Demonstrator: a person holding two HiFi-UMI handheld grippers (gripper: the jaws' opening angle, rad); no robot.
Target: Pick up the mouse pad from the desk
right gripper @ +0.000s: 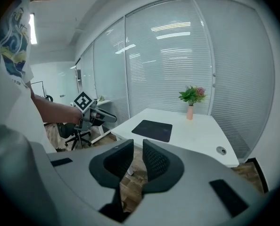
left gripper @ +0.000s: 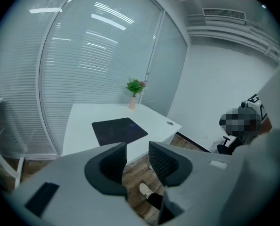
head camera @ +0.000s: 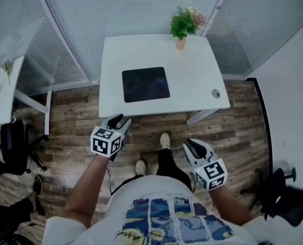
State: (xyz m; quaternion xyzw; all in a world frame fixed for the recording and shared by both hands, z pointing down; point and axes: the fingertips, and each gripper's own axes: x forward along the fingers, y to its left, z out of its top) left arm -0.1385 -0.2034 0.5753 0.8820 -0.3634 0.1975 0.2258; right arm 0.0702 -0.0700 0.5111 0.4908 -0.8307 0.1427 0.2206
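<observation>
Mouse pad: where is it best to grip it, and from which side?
Likely the near left corner, coming from the front of the desk. The mouse pad lies flat and thin on the desk, so one jaw must slip under an edge; that corner is closest to the open left gripper.

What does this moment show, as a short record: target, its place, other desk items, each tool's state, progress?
target: black mouse pad
place: flat on the white desk, toward its front left
also on desk: potted plant at the back edge; cable grommet at front right
left tool: jaws apart, empty, in front of the desk
right tool: jaws narrowly apart, empty, over the wood floor
progress: mouse pad untouched
</observation>
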